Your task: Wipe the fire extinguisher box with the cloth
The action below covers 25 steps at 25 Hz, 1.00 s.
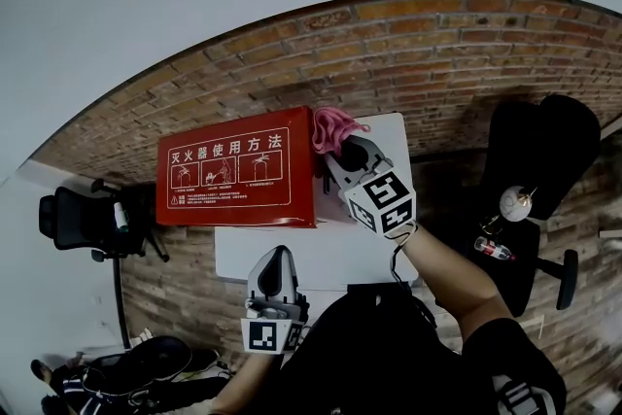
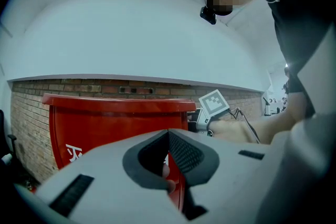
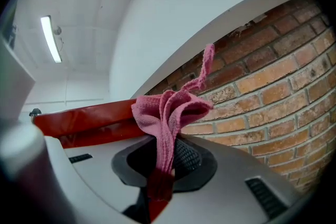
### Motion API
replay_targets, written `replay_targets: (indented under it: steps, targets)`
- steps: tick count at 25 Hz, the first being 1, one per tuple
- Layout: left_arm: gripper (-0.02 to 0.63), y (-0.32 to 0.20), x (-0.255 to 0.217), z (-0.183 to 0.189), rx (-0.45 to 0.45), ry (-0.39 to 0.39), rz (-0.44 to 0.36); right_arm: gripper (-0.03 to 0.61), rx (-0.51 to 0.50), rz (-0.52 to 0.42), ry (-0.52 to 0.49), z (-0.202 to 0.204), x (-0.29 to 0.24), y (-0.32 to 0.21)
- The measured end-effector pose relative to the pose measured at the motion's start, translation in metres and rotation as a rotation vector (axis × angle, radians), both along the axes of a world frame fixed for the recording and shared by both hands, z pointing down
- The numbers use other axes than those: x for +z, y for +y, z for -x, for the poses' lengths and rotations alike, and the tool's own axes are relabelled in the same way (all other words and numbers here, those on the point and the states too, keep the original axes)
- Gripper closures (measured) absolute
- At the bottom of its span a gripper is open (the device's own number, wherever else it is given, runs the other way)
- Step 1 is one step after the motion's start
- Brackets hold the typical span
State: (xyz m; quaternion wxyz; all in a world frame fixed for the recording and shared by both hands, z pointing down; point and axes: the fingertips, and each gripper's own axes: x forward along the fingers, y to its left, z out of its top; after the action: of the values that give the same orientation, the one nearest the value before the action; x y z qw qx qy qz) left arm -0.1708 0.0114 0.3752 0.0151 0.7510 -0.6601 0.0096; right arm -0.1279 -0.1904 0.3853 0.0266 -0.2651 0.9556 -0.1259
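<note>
While the right hand-held gripper [image 1: 348, 154] is clamped shut on the pink cloth [image 1: 333, 128], the bunched fabric stands above its jaws at the upper right end of the fire extinguisher box [image 1: 238, 170]. It cannot be confirmed whether the cloth touches the box. The box rests on the white worktop [image 1: 321, 258] against the brick wall, its long axis running left to right, so the unwiped length lies to the left of this gripper. The left hand-held gripper [image 1: 276, 259] hangs in front of the box, apart from it, jaws together and empty. Judgement: the right hand is nearer; a leftward stroke is called for.
</note>
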Motion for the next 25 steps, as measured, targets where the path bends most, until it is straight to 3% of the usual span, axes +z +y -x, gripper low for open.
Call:
replay_targets:
  steps: [18,22,25]
  targets:
    - [0.58,-0.001,0.007,0.001,0.02,0.017,0.004,0.509,0.032,0.05,0.051,0.002,0.044,-0.008]
    - [0.58,0.005,0.024,0.008,0.011,-0.018,0.071,0.511,0.038,0.079,0.069,0.002,0.061,-0.01]
    - [0.58,0.004,0.026,0.01,0.011,-0.025,0.076,0.509,0.041,0.094,0.08,0.003,0.072,-0.011]
